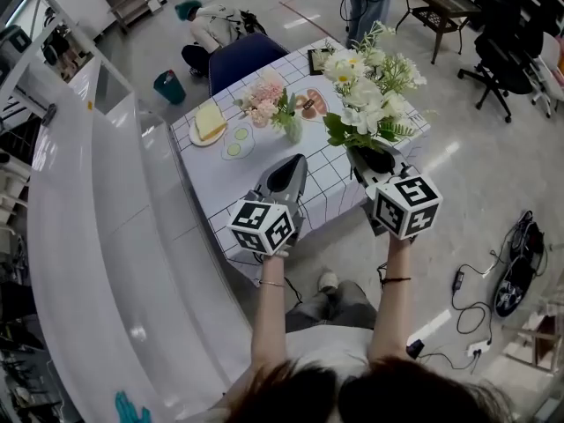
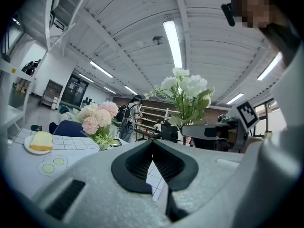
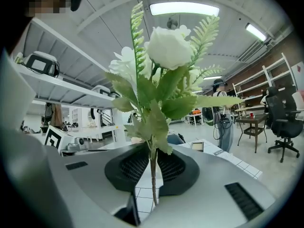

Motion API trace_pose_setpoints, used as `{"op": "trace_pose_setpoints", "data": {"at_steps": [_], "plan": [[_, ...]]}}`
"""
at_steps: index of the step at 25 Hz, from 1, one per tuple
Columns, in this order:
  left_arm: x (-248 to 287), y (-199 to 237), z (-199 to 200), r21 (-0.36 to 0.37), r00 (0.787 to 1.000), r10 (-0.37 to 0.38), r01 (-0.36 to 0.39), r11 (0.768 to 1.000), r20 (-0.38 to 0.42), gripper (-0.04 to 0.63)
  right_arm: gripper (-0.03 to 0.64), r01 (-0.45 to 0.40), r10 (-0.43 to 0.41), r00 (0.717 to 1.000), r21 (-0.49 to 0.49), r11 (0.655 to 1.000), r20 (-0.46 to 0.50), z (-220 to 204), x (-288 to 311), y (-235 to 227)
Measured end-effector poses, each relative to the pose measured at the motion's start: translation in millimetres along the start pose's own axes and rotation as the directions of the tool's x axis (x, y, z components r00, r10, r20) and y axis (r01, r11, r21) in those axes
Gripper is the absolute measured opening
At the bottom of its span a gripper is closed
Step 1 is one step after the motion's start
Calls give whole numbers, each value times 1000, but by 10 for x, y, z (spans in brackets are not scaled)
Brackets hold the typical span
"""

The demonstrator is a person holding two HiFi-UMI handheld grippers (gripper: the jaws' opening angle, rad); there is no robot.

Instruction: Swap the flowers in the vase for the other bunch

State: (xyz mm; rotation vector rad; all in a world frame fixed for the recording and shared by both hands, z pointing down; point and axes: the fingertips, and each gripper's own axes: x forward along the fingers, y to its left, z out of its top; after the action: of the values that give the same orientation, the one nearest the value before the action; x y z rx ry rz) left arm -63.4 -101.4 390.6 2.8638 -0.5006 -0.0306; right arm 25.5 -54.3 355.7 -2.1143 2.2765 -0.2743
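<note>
The right gripper (image 3: 153, 170) is clamped on the thin stem of the white bunch (image 3: 164, 56). The stem stands upright between the two dark pads, and the blooms and fern leaves rise above the jaws. In the head view this bunch hangs over the table's (image 1: 335, 192) edge at the 3 o'clock side, well apart from the vase.

The left gripper (image 2: 153, 163) has its jaws together with nothing between them. It points level over the near part of the table. The pink bunch (image 1: 264, 102) lies from it at about 12 o'clock.

The pink bunch is not yet removed. It sits in the vase (image 1: 293, 131), which is small in the head view and, I think, made of clear glass. I cannot make out its rim well. A plate (image 1: 209, 123) lies at 9 o'clock from the vase.

So I judge the task is at its beginning: the new flowers are already in hand and the old ones are not yet taken out. The next move probably belongs to the left gripper. It needs to open its jaws, go forward to the pink stems just above the vase mouth, close on them and lift straight up, so that the light vase does not tip. Only after this can the right gripper lower the white stem into the free vase.
</note>
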Motion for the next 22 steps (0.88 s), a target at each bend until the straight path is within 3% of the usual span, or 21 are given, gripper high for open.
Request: {"op": "trace_pose_setpoints", "data": {"at_steps": [9,22], "plan": [[53,94,-51,-12,1000,10,-10,1000,-5,12,55,-22,22,1000,2,1000,-12,-12,153,-68],[336,465,-204,-58,980,196,-198,979,-29,12,55,-142,143,989,12,990,-45,94,620,-404]]}}
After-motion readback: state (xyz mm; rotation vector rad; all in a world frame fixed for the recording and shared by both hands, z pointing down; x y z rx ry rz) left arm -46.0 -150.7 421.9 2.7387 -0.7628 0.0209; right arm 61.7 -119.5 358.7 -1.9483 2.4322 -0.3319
